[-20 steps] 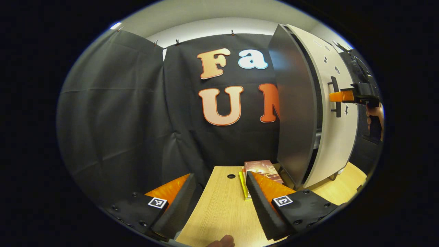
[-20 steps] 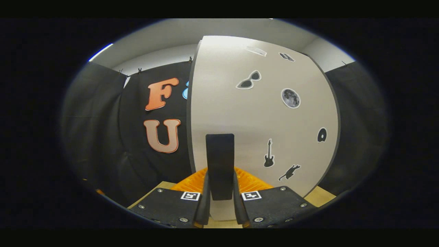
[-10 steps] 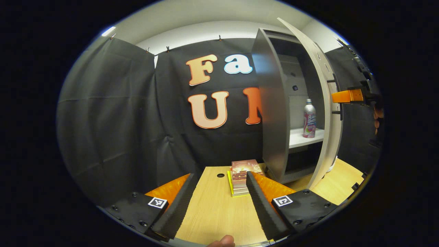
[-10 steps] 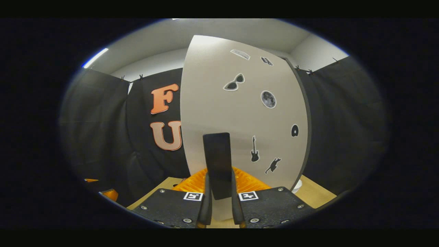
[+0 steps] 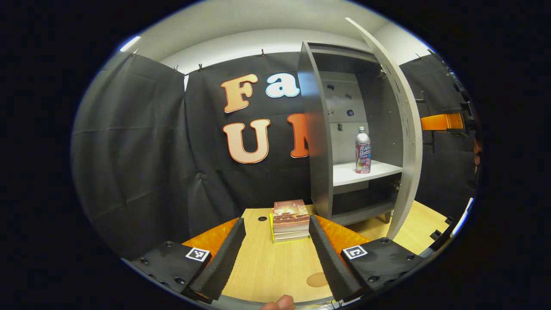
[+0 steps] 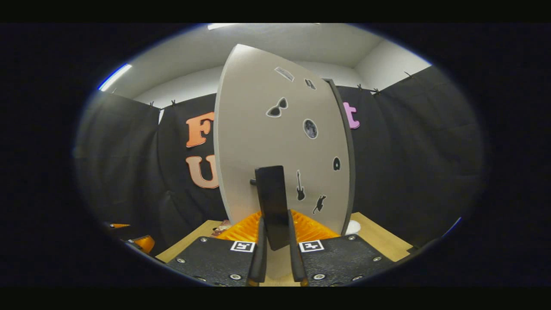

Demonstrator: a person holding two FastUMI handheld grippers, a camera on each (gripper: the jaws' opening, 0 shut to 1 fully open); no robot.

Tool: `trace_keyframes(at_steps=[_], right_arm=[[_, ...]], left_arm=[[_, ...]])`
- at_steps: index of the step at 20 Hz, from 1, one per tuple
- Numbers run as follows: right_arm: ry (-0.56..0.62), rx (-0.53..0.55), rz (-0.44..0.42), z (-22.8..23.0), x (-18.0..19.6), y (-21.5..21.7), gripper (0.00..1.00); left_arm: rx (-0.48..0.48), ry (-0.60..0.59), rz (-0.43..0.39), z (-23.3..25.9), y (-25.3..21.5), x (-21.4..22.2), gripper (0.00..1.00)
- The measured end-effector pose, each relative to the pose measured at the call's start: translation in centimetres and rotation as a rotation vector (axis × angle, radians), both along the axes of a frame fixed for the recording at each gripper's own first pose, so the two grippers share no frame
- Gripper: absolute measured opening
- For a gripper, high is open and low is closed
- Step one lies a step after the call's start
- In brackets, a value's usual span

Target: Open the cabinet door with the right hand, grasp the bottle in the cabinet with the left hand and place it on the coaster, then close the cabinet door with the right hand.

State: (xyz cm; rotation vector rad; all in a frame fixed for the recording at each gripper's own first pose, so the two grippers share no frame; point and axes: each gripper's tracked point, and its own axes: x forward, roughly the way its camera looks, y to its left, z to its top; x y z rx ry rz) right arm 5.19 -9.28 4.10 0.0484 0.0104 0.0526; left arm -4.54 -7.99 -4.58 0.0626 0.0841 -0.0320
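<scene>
The grey cabinet (image 5: 314, 142) stands open on the wooden table (image 5: 267, 267). A bottle (image 5: 363, 150) with a pink label stands upright on its white shelf (image 5: 344, 174). The pale door (image 6: 275, 129), with stickers on it, is swung out, and my right gripper (image 6: 275, 219) is shut on its black handle (image 6: 271, 193). In the left gripper view that gripper (image 5: 443, 122) shows at the far right behind the door (image 5: 407, 129). My left gripper (image 5: 276, 221) is open low over the table, well short of the cabinet. A round brown coaster (image 5: 317, 280) lies between its fingers.
A stack of books (image 5: 290, 217) lies on the table in front of the cabinet's left wall. A small hole (image 5: 262, 218) is in the tabletop beside it. A white object (image 6: 355, 226) sits on the table under the door's far edge.
The door has swung much wider with my right gripper on its handle, baring the shelf and bottle. The left gripper has drawn back, bringing the coaster into its view.
</scene>
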Motion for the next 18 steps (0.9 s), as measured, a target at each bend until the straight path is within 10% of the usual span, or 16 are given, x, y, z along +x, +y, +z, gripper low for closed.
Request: trace_keyframes(at_steps=[18], right_arm=[[0.000, -0.023, -0.106, 0.5, -5.2, -20.3, 0.07]], left_arm=[[0.012, 0.026, -0.092, -0.3, -14.2, -3.1, 0.96]])
